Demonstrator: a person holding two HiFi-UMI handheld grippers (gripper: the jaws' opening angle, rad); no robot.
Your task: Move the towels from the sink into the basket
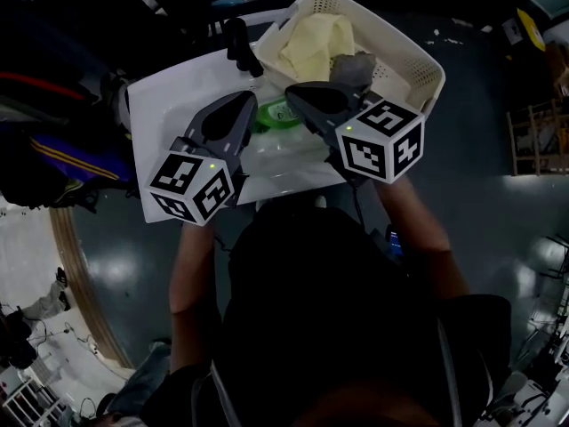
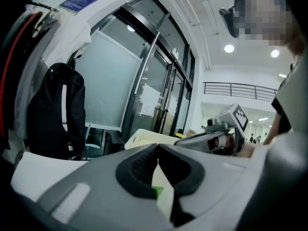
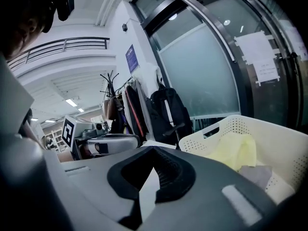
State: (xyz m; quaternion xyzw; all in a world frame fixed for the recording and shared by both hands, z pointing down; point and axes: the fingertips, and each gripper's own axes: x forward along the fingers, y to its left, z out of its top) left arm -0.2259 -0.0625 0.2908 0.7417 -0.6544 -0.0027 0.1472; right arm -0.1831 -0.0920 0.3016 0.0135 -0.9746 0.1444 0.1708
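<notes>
A white perforated basket (image 1: 418, 65) stands at the sink's far right corner, with a pale yellow towel (image 1: 316, 43) and a grey towel (image 1: 354, 68) inside. A green towel (image 1: 276, 114) lies in the white sink (image 1: 178, 96), between the two gripper noses. My left gripper (image 1: 246, 98) hovers over the sink, shut, with nothing seen pinched at its tips (image 2: 157, 147); a bit of green (image 2: 157, 191) shows below them. My right gripper (image 1: 291, 92) sits just short of the basket, also shut and empty (image 3: 154, 149). From the right gripper view, the basket (image 3: 269, 129) and yellow towel (image 3: 236, 150) are close on the right.
A black faucet (image 1: 238, 47) rises at the sink's far edge, left of the basket. Beyond the sink are glass doors (image 2: 159, 81) and a coat rack with a black backpack (image 2: 57, 114). Dark floor surrounds the sink unit.
</notes>
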